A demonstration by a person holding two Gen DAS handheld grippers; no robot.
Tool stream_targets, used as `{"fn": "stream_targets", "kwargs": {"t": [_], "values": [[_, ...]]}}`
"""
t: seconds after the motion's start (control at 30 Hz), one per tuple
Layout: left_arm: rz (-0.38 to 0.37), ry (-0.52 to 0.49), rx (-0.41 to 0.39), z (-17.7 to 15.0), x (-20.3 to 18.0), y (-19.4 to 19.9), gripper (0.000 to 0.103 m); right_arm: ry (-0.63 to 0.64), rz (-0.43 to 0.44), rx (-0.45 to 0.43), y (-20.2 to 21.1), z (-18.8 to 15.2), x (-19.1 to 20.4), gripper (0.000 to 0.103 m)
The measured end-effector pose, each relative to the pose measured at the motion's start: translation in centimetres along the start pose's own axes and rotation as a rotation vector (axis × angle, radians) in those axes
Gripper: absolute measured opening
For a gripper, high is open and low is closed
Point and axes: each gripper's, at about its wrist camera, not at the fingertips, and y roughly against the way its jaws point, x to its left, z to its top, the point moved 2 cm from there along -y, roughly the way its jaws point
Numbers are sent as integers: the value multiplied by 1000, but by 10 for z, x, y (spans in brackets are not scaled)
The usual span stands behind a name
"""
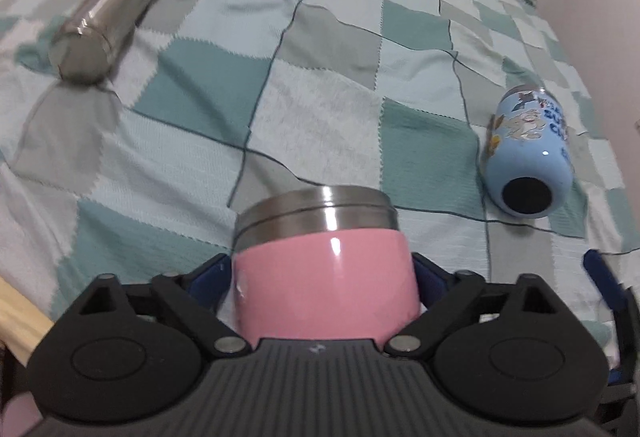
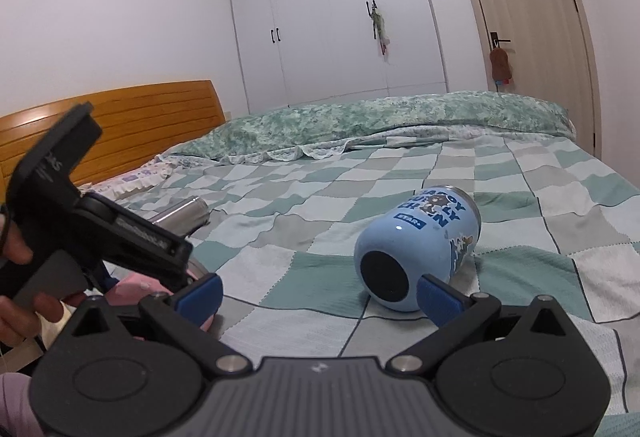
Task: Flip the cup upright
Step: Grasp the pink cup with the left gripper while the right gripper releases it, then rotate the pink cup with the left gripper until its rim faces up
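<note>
Pink cup [image 1: 326,289] — clamped between the left tool [image 1: 326,273] — steel rim forward.

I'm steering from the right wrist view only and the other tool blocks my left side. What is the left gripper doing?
Observer: The left gripper is shut on a pink cup, its steel-rimmed end pointing away from the camera.
Operator: Is anything else lying down besides the blue cup in front of me?
Observer: Yes, a steel cup lies on its side on the checked blanket, far off to the left; your view shows only a sliver of it.
Operator: Does the left view show my fingers?
Observer: One blue finger of the right gripper shows at its right edge, short of the blue cup and not touching it; the gripper is open.
</note>
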Motion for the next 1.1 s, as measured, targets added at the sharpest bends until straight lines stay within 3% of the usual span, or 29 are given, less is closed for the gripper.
{"fn": "stream_targets", "kwargs": {"t": [0.53,0.83,1.1], "values": [[-58,-11,-88,-13,7,24,87,-9,-37,-24,6,-6,1,103],[-108,-80,-194,-26,5,50,86,1,-56,-39,11,-9,1,103],[-91,-163,-270,-34,-5,67,86,-14,-61,-57,16,-9,-1,103]]}}
